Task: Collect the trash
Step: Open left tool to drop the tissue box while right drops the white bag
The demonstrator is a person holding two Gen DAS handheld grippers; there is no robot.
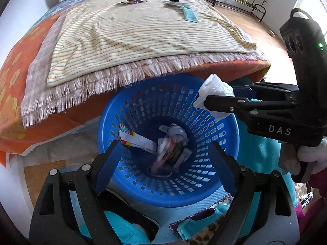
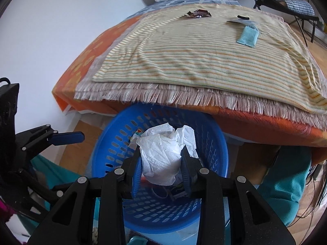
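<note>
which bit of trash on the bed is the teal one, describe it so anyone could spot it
Start at the striped cloth spread over the bed. Near its far right corner lies the teal sachet, a small flat rectangle just below a silvery wrapper. It is the only teal piece there; the torn brown wrapper lies further left.

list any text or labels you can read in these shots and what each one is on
"DAS" - white letters on the black body of the right hand-held gripper, seen in the left wrist view.
Teal packet on the striped cloth: print too faint to read.
Torn brown wrapper on the cloth: too blurred to read.
Wrappers in the blue basket: colours only, nothing readable.
</note>
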